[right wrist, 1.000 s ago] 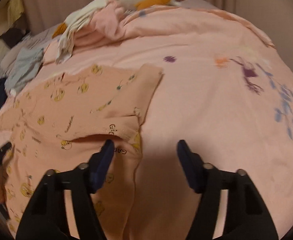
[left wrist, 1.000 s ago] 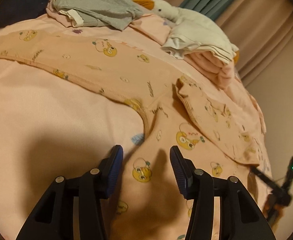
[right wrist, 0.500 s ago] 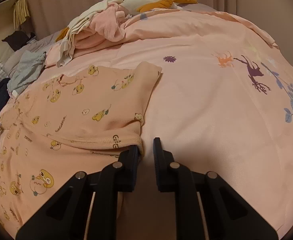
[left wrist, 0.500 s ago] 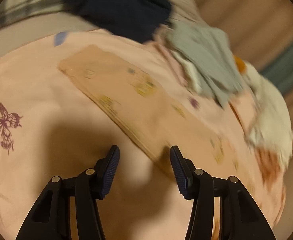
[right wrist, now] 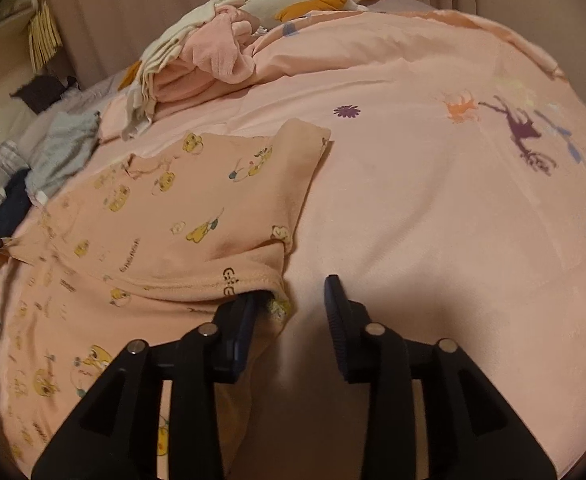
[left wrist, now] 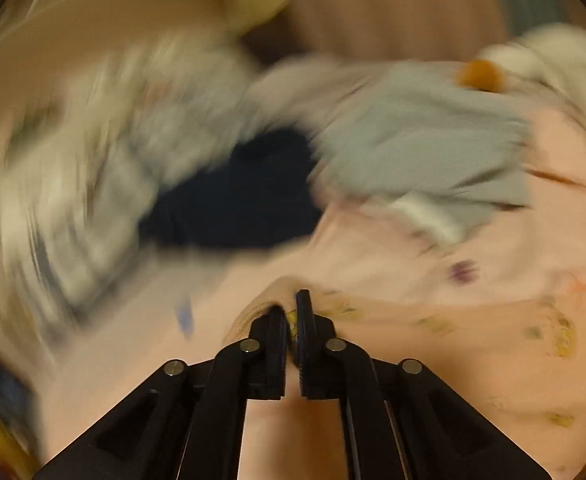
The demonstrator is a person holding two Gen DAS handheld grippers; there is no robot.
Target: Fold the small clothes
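Warm, dim indoor light here, my left wrist view is smeared with motion blur, my right one's sharper, with fisheye bending and dark vignetted corners on both.

Peach duck-print garment (right wrist: 165,232) spread flat, right edge apparently folded.

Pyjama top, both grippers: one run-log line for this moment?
left gripper: shut on pyjama top edge | right gripper: open, just opening, hem beside left finger | bedspread: underneath
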